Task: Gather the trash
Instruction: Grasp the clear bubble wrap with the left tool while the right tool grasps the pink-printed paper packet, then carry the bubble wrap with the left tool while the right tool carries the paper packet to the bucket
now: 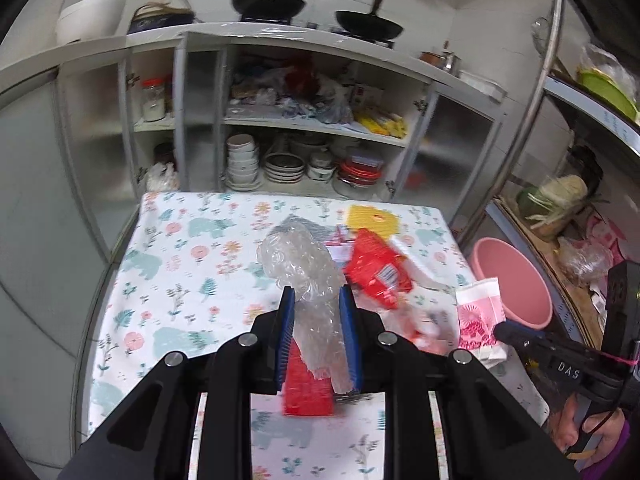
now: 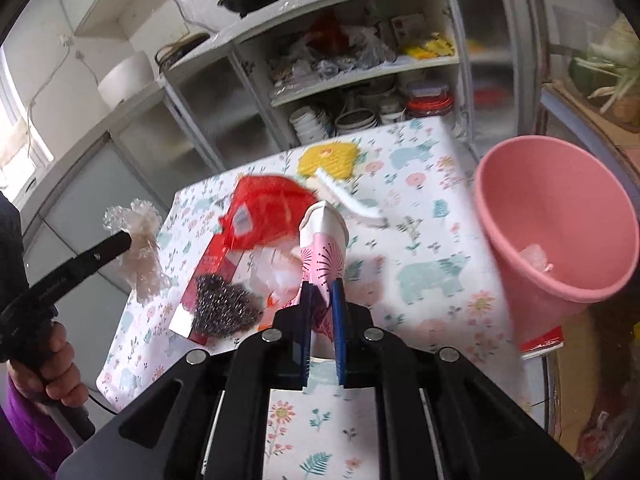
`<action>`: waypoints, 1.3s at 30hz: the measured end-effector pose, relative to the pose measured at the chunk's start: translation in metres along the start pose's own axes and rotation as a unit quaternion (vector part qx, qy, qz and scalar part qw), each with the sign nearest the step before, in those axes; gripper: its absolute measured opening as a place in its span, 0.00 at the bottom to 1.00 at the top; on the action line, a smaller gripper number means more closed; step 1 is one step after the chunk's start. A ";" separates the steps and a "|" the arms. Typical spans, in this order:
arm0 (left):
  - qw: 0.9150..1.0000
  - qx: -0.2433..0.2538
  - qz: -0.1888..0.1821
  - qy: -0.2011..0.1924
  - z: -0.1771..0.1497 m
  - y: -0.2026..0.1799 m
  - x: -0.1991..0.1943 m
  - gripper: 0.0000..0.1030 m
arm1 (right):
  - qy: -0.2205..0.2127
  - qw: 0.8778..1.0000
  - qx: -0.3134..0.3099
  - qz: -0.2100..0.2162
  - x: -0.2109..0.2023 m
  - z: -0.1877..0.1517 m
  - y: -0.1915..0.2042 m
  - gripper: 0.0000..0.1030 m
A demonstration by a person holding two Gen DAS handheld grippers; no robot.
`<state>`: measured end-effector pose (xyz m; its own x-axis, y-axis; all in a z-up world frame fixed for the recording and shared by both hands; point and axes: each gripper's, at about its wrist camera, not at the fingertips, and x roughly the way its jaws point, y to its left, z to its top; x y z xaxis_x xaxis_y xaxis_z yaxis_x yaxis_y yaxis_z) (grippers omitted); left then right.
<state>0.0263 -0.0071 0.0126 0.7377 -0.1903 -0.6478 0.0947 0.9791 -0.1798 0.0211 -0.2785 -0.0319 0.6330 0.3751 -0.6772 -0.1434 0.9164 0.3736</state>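
Observation:
My left gripper (image 1: 317,300) is shut on a crumpled wad of clear plastic wrap (image 1: 300,260), held above the floral-clothed table (image 1: 180,280). From the right wrist view the same wrap (image 2: 138,248) hangs at the left gripper's tip, off the table's left edge. My right gripper (image 2: 321,292) is shut on a squashed pink-and-white paper cup (image 2: 324,248), lifted over the table. That cup (image 1: 478,312) also shows at the right gripper's tip in the left wrist view. A pink bin (image 2: 560,224) stands at the table's right side with a scrap inside.
On the table lie a red wrapper (image 2: 268,216), a red box (image 2: 216,268), a steel wool scourer (image 2: 224,308), a yellow cloth (image 2: 328,158) and a white brush (image 2: 352,204). An open cupboard of bowls (image 1: 242,160) stands behind. A rack (image 1: 560,216) is to the right.

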 end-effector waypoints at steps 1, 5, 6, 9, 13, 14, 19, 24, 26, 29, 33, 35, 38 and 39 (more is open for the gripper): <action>1.000 0.005 -0.004 -0.001 0.001 -0.006 0.001 0.21 | -0.005 1.000 0.003 -0.001 -0.003 0.001 -0.004 0.10; 0.999 0.028 -0.020 -0.003 0.007 -0.031 0.006 0.21 | -0.027 0.999 0.013 -0.012 -0.016 0.006 -0.020 0.10; 0.999 0.032 -0.024 -0.004 0.008 -0.037 0.007 0.21 | -0.032 0.999 0.015 -0.015 -0.018 0.008 -0.024 0.10; 0.998 0.045 -0.046 -0.005 0.015 -0.061 0.014 0.21 | -0.051 0.998 0.021 -0.031 -0.028 0.012 -0.037 0.10; 0.995 0.063 -0.078 -0.004 0.024 -0.095 0.029 0.21 | -0.077 0.994 0.034 -0.065 -0.043 0.020 -0.063 0.10; 0.994 0.068 -0.084 -0.004 0.026 -0.104 0.032 0.21 | -0.082 0.993 0.038 -0.075 -0.046 0.023 -0.070 0.10; 0.988 0.094 -0.124 -0.001 0.033 -0.153 0.055 0.21 | -0.104 0.986 0.057 -0.117 -0.057 0.029 -0.103 0.10; 0.981 0.119 -0.154 0.011 0.034 -0.198 0.082 0.21 | -0.111 0.979 0.073 -0.153 -0.054 0.034 -0.132 0.10; 0.978 0.123 -0.169 0.022 0.033 -0.215 0.095 0.21 | -0.110 0.978 0.079 -0.159 -0.052 0.035 -0.142 0.10; 0.974 0.128 -0.182 0.042 0.029 -0.235 0.117 0.21 | -0.108 0.976 0.085 -0.171 -0.045 0.035 -0.155 0.10; 0.971 0.131 -0.189 0.068 0.024 -0.254 0.146 0.21 | -0.106 0.974 0.100 -0.176 -0.037 0.034 -0.169 0.10; 0.970 0.142 -0.185 0.070 0.021 -0.261 0.155 0.21 | -0.104 0.973 0.102 -0.180 -0.033 0.034 -0.173 0.10; 0.969 0.152 -0.180 0.077 0.016 -0.271 0.167 0.21 | -0.098 0.972 0.103 -0.186 -0.025 0.034 -0.177 0.10; 0.969 0.155 -0.177 0.080 0.014 -0.274 0.172 0.21 | -0.095 0.972 0.102 -0.189 -0.022 0.034 -0.178 0.10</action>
<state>0.1366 -0.3072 -0.0389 0.5123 -0.5022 -0.6967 0.5377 0.8201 -0.1958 0.0590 -0.4551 -0.0617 0.7425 -0.0324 -0.6690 0.2683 0.9296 0.2528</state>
